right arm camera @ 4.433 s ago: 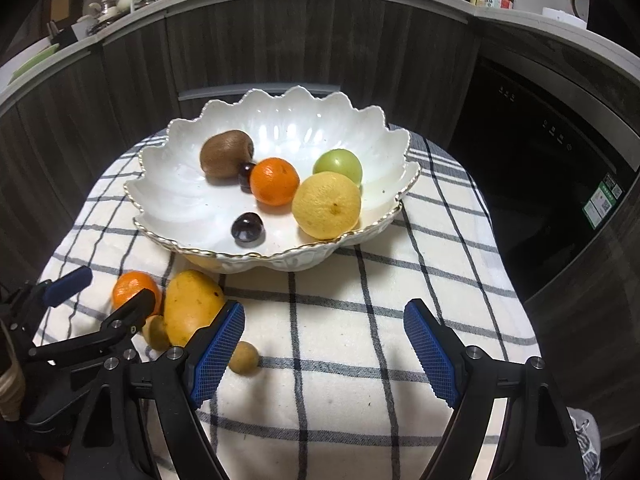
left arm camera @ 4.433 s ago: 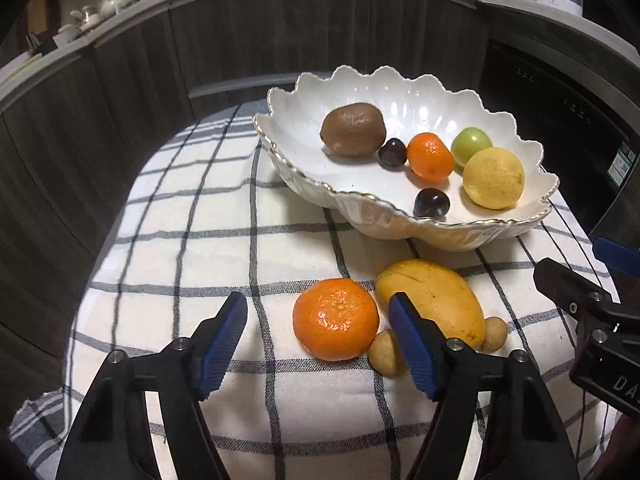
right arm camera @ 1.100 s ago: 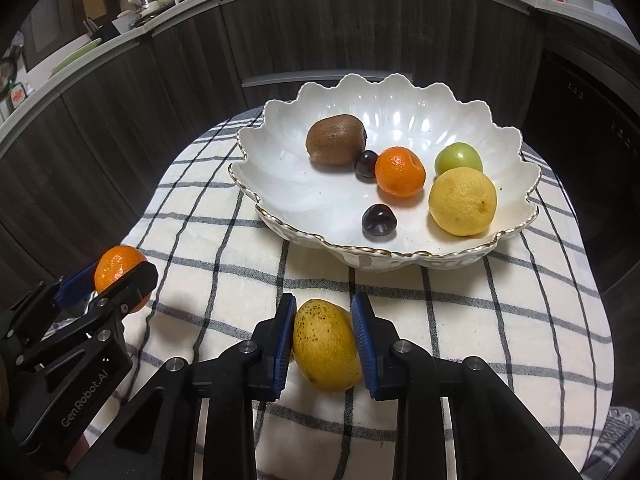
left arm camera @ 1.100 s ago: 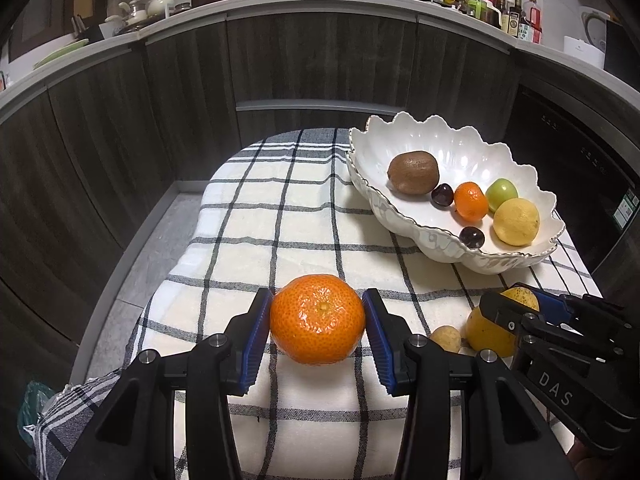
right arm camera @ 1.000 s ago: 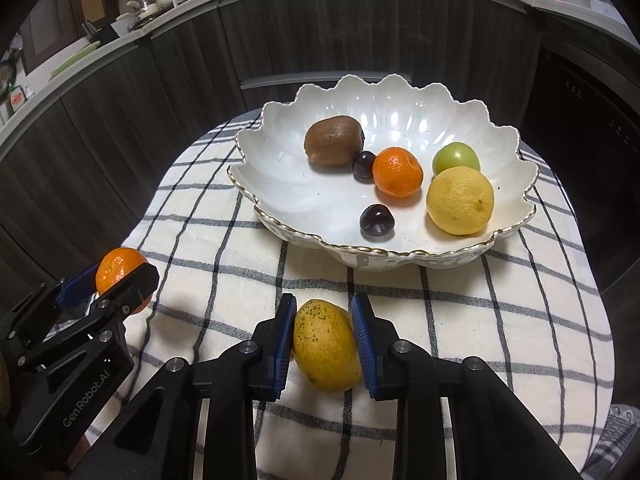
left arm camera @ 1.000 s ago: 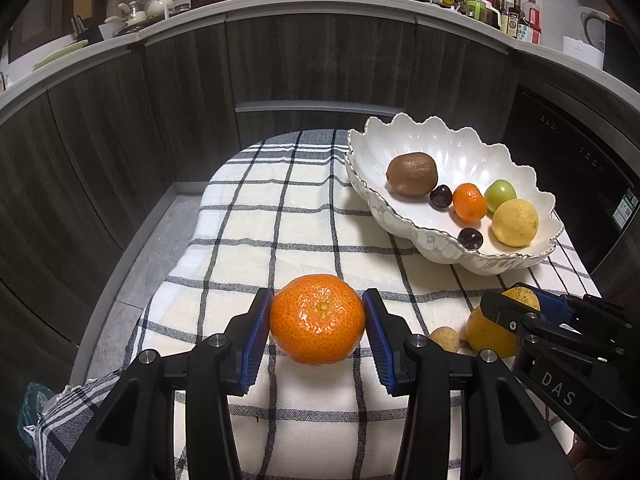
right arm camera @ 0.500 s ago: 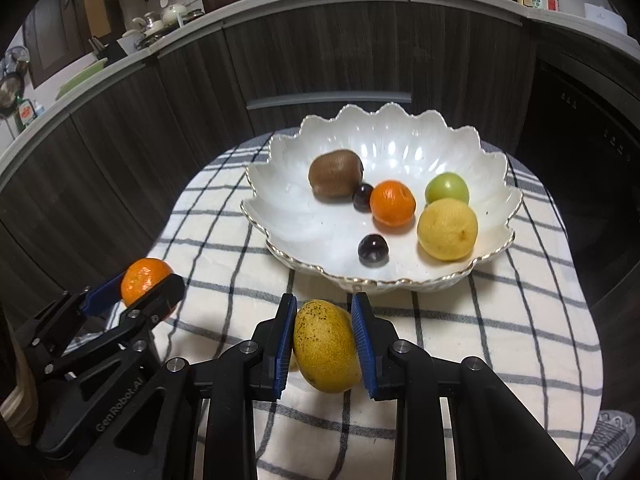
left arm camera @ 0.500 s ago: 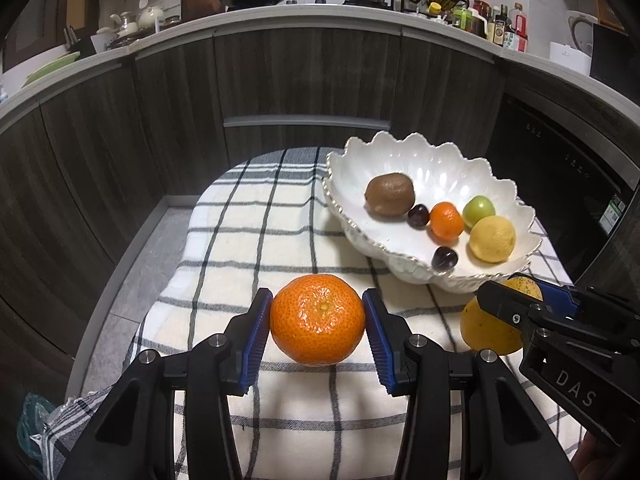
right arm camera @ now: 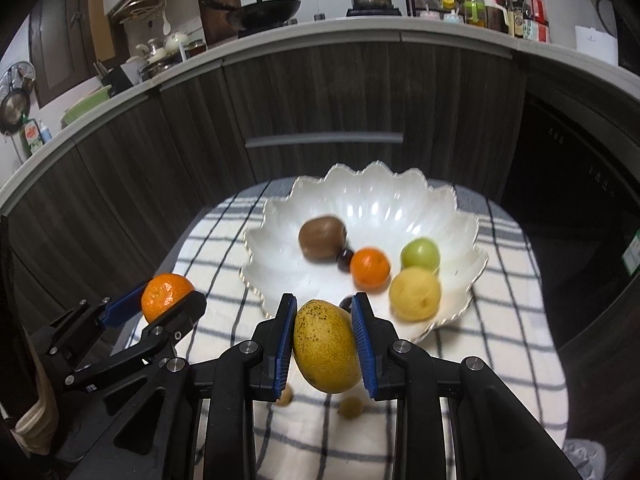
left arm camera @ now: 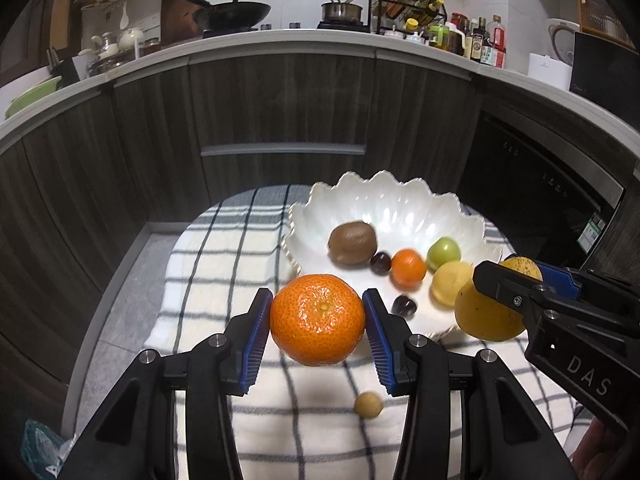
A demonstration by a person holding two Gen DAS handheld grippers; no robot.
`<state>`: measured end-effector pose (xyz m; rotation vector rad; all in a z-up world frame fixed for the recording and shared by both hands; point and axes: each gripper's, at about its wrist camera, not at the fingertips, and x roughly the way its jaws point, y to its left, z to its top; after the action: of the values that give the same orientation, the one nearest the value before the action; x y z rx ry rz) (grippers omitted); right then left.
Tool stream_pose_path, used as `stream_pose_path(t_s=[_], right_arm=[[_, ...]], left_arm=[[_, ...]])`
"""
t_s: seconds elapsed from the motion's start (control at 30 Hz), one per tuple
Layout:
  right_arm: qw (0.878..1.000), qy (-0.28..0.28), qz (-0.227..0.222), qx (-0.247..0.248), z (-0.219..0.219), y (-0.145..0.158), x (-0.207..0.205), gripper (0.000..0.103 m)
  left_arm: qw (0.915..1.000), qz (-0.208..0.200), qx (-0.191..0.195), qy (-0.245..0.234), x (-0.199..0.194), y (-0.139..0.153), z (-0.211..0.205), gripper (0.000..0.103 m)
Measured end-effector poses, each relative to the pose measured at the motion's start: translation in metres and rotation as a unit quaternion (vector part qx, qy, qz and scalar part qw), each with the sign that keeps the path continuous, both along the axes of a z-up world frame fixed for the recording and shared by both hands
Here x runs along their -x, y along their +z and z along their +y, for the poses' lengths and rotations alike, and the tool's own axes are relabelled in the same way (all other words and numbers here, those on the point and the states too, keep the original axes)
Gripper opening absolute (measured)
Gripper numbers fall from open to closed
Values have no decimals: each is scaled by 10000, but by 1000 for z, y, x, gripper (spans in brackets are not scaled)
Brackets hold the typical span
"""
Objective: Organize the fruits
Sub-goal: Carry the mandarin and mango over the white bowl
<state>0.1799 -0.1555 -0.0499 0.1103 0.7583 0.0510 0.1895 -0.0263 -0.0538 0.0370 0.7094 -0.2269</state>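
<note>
**Kitchen backdrop behind the checked cloth**

A white cloth (left arm camera: 224,264) with dark checks covered the low surface. Behind it ran dark wood-grain cabinets (left arm camera: 280,112) under a pale counter (left arm camera: 280,38). On that counter stood a black wok (left arm camera: 236,12), a steel saucepan (left arm camera: 342,10), a rack of bottles (left arm camera: 408,4) and a white teapot (left arm camera: 130,38). A dark appliance front (left arm camera: 532,176) stood at the right.

Left gripper (left arm camera: 318,322): clamped on round orange mandarin (left arm camera: 317,319)
Right gripper (left arm camera: 516,280): grips yellow speckled mango (left arm camera: 486,316)
Scalloped white ceramic bowl (left arm camera: 384,204): beyond both
</note>
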Motion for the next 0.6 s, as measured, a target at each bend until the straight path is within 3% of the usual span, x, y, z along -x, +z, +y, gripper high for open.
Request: stream_pose_path(t_s=[0.37,0.6], right_arm=[[9995,-109,-284,64,-23,32,-30,29],[9991,-109,-388,167,-32,40,-53,29]], left_arm=[[9997,-183,38,-135,-36,27,-22,46],[9997,-154,46,-159,-64,29,-31,46]])
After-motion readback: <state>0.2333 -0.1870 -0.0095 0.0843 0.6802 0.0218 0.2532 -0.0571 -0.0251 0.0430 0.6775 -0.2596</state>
